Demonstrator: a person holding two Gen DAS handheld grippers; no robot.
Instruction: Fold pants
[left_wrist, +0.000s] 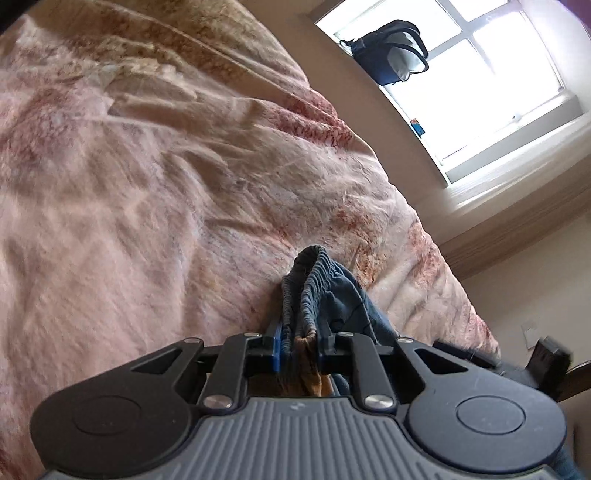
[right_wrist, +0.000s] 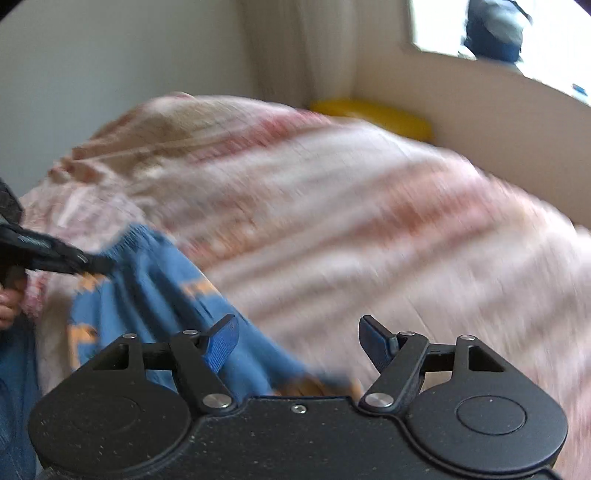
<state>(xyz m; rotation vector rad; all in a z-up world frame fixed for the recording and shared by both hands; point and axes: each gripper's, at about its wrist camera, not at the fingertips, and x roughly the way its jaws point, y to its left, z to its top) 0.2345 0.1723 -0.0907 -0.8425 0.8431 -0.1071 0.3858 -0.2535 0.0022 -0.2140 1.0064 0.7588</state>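
Observation:
Blue pants with orange markings lie on a pink bedspread. In the left wrist view my left gripper (left_wrist: 298, 338) is shut on the gathered elastic waistband of the pants (left_wrist: 321, 291), which bunches up between the blue pads. In the right wrist view the pants (right_wrist: 159, 295) spread at lower left, and the left gripper (right_wrist: 92, 264) pinches their waistband at the far left. My right gripper (right_wrist: 299, 341) is open and empty, its jaws wide apart just above the pants' near edge. This view is motion-blurred.
The wrinkled pink bedspread (left_wrist: 166, 184) fills most of both views. A window (left_wrist: 480, 74) with a dark bag (left_wrist: 391, 51) hanging at it is beyond the bed. A yellow object (right_wrist: 373, 114) lies at the bed's far edge by the wall.

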